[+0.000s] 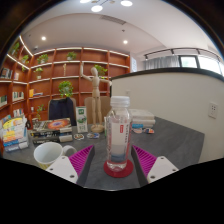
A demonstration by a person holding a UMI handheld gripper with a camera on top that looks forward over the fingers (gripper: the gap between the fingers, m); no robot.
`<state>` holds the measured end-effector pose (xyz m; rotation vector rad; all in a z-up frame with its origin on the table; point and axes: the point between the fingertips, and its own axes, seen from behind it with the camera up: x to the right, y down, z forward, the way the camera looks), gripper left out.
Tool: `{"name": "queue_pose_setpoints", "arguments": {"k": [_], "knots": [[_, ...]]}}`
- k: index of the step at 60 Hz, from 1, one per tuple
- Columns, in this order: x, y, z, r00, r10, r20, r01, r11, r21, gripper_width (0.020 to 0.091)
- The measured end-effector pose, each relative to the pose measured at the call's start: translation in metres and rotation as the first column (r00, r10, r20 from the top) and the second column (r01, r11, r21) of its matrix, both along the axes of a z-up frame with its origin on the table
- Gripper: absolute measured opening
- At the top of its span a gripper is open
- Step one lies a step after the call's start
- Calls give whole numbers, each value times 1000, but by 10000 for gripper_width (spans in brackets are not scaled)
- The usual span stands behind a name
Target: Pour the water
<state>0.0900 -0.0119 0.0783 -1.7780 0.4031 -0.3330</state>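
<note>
- The water bottle (118,134) stands upright on a round red coaster (119,169) on the grey tabletop (180,140), cap on, so nothing has been poured yet by the look of it.
- The tool (112,160) is spread wide, its pink pads (80,158) flanking the bottle with a clear gap on each side; the bottle rests on its own base between them, not gripped.
- That straddling position reads as lining up for a grasp around the bottle's middle, where a squeeze would hold it steady for tipping.
- A white mug (47,153) sits to the near left of the bottle, just beside the left finger, mouth up — likely the thing to pour into.
- Farther back on the tabletop lie books and boxes (50,126), with plant-lined wooden shelves (70,70) against the far wall.
</note>
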Motion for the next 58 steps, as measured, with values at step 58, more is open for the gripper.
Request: {"name": "queue_pose_setpoints", "arguments": {"k": [58], "knots": [[-152, -143, 96, 933, 360, 11, -360, 932, 29, 780]]}}
